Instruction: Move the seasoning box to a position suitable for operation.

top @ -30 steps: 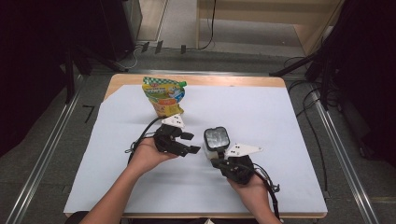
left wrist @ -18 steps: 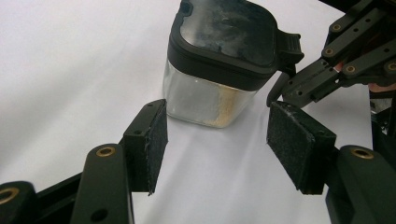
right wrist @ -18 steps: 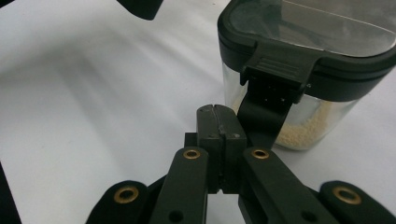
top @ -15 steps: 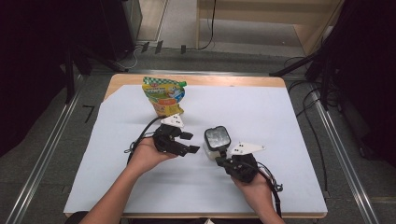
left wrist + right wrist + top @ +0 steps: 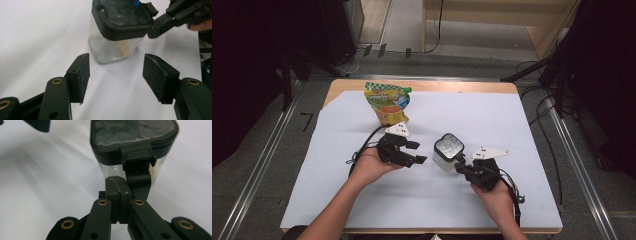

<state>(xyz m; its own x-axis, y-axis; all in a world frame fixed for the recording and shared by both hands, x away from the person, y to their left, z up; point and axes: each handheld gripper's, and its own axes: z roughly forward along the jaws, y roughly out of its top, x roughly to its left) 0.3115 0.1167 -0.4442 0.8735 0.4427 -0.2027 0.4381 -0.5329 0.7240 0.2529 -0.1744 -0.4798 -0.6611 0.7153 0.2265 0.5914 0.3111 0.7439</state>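
Observation:
A small clear container with a black latched lid stands upright on the white sheet at mid table. My left gripper is just to its left and open. In the left gripper view the two pads stand wide apart, with the container a short way ahead of them. My right gripper comes in from the front right with its jaws shut and nothing between them. In the right gripper view its tip sits right below the lid's latch tab, whose strap hangs beside the right jaw.
A colourful snack pouch with a green cap stands behind the left gripper. The white sheet covers a wooden table, bare to the right and in front. Cables trail from both grippers.
The right hand has swung a little to the right while its tip stays at the container. The left gripper has stayed where it was.

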